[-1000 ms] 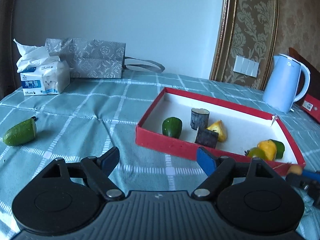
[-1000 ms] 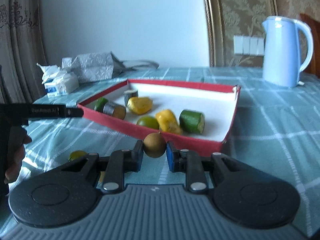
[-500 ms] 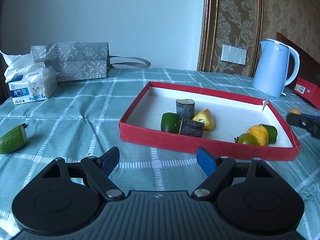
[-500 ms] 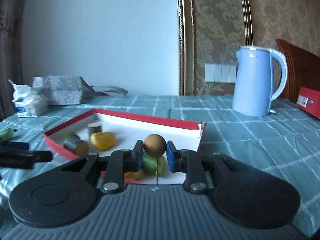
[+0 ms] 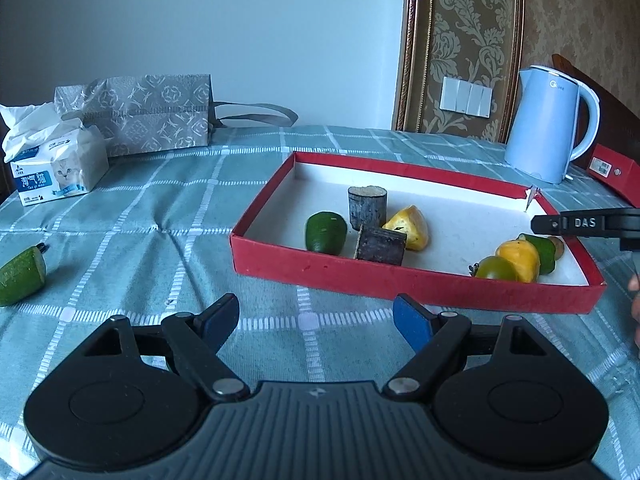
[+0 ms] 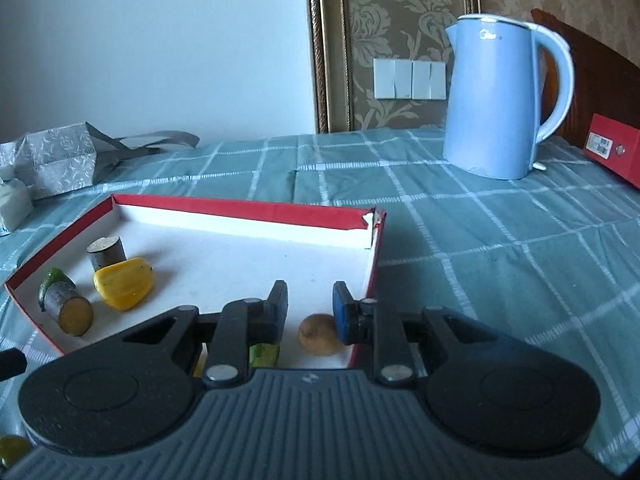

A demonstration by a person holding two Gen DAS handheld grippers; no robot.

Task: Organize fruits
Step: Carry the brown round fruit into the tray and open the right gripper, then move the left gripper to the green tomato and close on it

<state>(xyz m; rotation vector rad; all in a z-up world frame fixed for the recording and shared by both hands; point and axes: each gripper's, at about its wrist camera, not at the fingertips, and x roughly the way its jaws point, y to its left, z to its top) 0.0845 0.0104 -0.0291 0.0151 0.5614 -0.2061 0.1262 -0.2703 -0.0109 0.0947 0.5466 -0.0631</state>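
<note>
The left gripper (image 5: pixel 316 318) is held level and low, its blue-padded fingers spread wide with nothing between them. The right gripper (image 6: pixel 310 306) tilts downward, fingers parted and gripping nothing, seen from the left as a dark bar.

In the right wrist view, the green fruit (image 6: pixel 264 354) at the bottom centre is mostly hidden behind the right gripper (image 6: pixel 310 306). A yellow-green fruit (image 6: pixel 12 446) is cut by the lower left edge. In the left wrist view, the red box (image 5: pixel 616 174) is cut by the right edge.
</note>
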